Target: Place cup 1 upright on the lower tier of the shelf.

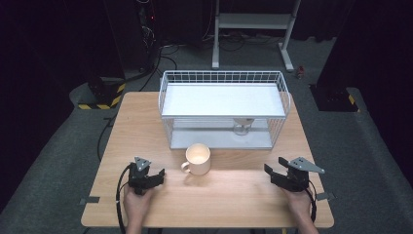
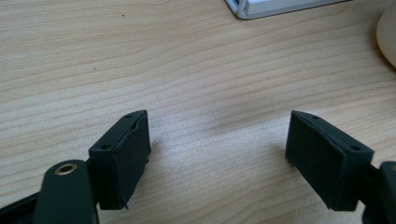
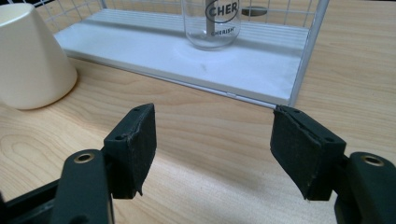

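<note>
A cream mug (image 1: 197,159) stands upright on the wooden table (image 1: 229,190), just in front of a white wire shelf rack (image 1: 223,107); the same mug (image 3: 30,56) sits at the left of the right gripper view. A clear glass (image 1: 242,126) with printed letters stands on the rack's lower white shelf (image 3: 187,58), and that glass (image 3: 212,23) faces the right gripper. My left gripper (image 1: 157,176) rests low near the table's front left, open, with bare wood between its pads (image 2: 126,154). At the front right, my right gripper (image 1: 271,171) is open and holds nothing.
The rack's upper shelf (image 1: 221,99) is a flat white board with a wire rim. Dark floor, cables and a metal stand (image 1: 253,22) lie beyond the table's far edge. A corner of the rack's base (image 2: 275,7) is near the left gripper.
</note>
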The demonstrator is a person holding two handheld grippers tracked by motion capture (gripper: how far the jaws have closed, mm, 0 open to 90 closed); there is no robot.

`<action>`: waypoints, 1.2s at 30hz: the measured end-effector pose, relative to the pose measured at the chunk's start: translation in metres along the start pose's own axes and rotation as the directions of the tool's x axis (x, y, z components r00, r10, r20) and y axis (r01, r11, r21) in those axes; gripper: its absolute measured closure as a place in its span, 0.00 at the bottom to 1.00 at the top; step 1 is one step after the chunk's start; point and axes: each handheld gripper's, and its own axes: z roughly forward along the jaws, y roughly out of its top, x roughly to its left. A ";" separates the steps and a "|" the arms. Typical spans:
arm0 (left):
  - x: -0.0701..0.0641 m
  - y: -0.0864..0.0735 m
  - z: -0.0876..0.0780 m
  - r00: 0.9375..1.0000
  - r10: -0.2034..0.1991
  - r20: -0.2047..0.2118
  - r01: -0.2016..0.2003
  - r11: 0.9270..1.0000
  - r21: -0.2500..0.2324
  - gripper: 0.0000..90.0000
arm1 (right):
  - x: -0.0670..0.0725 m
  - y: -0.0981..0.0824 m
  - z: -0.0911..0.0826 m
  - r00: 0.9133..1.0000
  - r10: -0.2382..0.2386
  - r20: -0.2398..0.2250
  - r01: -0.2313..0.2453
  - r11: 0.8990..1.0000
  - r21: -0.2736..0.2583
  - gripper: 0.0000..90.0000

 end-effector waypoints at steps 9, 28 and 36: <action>0.000 0.000 0.000 1.000 -0.003 -0.002 0.003 1.000 -0.001 0.25 | 0.003 -0.010 0.002 1.000 -0.015 0.002 0.015 0.999 0.033 0.35; -0.001 0.000 -0.001 1.000 -0.006 -0.005 0.006 1.000 -0.001 0.25 | 0.007 -0.024 0.014 0.997 -0.081 0.022 0.076 0.983 0.169 0.33; 0.000 0.000 0.000 1.000 -0.007 -0.002 0.007 1.000 0.000 0.24 | 0.007 -0.022 0.024 0.994 -0.109 0.031 0.097 0.958 0.268 0.27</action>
